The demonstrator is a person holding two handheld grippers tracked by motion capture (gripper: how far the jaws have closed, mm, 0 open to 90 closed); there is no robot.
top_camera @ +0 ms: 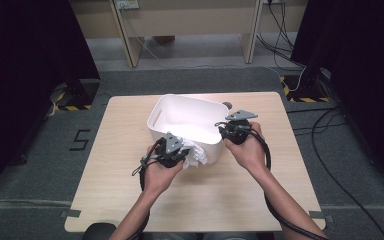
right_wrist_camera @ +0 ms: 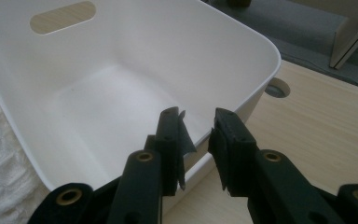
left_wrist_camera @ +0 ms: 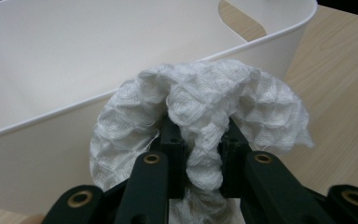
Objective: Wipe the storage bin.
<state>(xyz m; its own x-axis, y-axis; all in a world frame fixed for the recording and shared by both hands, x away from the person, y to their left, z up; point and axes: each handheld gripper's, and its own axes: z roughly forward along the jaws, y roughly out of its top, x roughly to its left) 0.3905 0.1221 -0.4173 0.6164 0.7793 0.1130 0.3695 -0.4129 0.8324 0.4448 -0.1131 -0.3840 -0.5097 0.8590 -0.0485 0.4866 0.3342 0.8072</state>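
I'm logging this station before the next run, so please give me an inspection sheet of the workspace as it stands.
Surface: light wooden table, bare around the work.
Job's things: white plastic bin with cut-out handles, inside bare; crumpled white waffle-textured cloth at its near wall, outside.
Clutter: nothing seen.
Grippers: left gripper shut on the cloth; right gripper straddles the bin's rim, jaws apart, pads not pressing.
Cables: black cables trail from both grippers along the forearms; more lie on the floor to the right.
Surroundings: grey carpet, dark curtains on both sides, wooden furniture legs beyond.
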